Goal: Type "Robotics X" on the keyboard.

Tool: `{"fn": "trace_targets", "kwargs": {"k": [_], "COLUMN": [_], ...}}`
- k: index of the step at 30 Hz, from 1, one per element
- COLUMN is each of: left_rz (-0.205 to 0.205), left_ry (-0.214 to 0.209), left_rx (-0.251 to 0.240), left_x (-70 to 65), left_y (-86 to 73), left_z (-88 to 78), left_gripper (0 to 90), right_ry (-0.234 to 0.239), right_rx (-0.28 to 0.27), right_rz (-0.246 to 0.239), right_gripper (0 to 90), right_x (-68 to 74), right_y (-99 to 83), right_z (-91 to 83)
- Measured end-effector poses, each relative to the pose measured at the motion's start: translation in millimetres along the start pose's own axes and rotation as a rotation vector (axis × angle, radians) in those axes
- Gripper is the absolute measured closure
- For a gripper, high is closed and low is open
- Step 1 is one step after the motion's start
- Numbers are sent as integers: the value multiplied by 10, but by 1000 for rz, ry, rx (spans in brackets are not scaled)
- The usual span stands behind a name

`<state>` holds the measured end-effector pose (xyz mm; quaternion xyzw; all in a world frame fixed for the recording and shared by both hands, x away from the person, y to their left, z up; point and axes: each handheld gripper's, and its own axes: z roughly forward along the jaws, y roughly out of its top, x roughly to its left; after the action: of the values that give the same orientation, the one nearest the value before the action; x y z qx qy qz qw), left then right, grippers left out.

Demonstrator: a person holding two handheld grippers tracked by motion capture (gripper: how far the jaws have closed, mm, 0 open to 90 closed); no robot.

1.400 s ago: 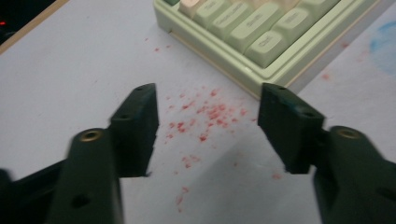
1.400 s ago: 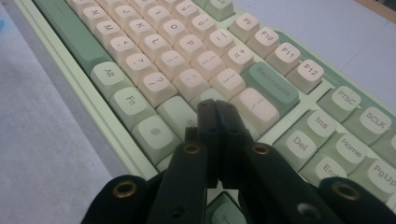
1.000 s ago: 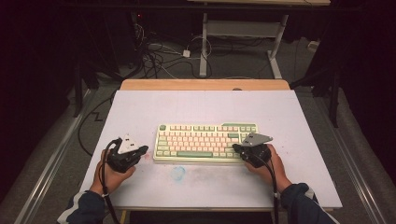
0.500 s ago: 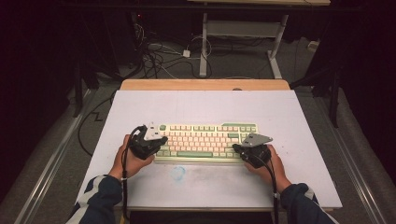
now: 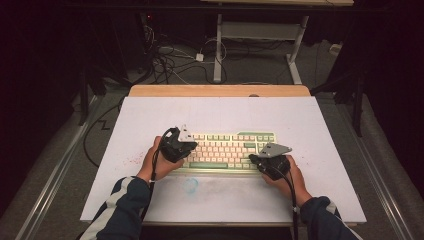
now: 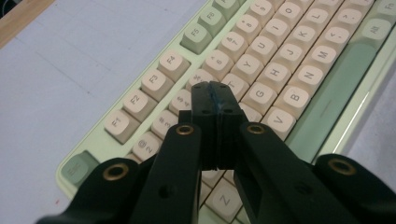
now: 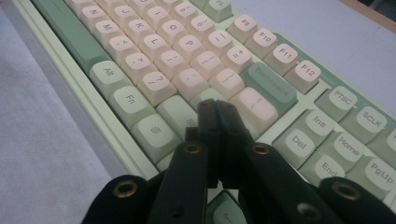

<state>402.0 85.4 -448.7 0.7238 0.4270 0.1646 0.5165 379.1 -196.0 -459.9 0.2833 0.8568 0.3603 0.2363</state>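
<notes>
A green and cream keyboard point(image 5: 227, 151) lies in the middle of the white table point(image 5: 220, 117). My left gripper point(image 5: 186, 149) hovers over its left end, jaws pressed together with nothing between them; in the left gripper view its tips point(image 6: 215, 88) sit above the keyboard's point(image 6: 261, 70) number and letter keys near the 4 and R. My right gripper point(image 5: 256, 159) rests at the keyboard's right end, also shut and empty; in the right gripper view its tips point(image 7: 215, 106) point at the keyboard point(image 7: 177, 60) around the shift and enter keys.
A faint blue smudge point(image 5: 190, 185) marks the table in front of the keyboard. A wooden strip point(image 5: 220, 90) runs along the far edge. Beyond it stand table legs point(image 5: 218, 47) and loose cables point(image 5: 165, 55) on the floor.
My left gripper has moved right and slightly away from the person, from the bare table left of the keyboard onto the keyboard's left end. The right gripper has stayed put.
</notes>
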Motion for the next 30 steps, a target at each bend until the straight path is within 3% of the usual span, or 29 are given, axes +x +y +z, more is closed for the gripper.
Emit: {"fn": "trace_targets", "kwargs": {"k": [8,18,20,24,25,30], "left_rz": [17,35,44,41,29,26], "left_ry": [18,27,24,15,14,7], "left_rx": [34,51,73,63,37,-7], "left_x": [-38,-44,-51,-66,-63,-50], "left_y": [-30,-47,-73,-64,-40,15], "left_z": [204,273,292,282,260,161], "left_gripper": [871,865,867,853,853,842], "right_ry": [-1,-2,-3,-3,-4,-4], "right_rx": [0,0,0,0,0,5], "right_rz": [-4,-5,-7,-7,-7,-5], "right_gripper": [900,900,900,900,900,900], "right_x": [1,4,4,5,6,10], "right_y": [-1,-1,0,-1,-1,0], "right_z": [-1,0,0,0,0,-4]}}
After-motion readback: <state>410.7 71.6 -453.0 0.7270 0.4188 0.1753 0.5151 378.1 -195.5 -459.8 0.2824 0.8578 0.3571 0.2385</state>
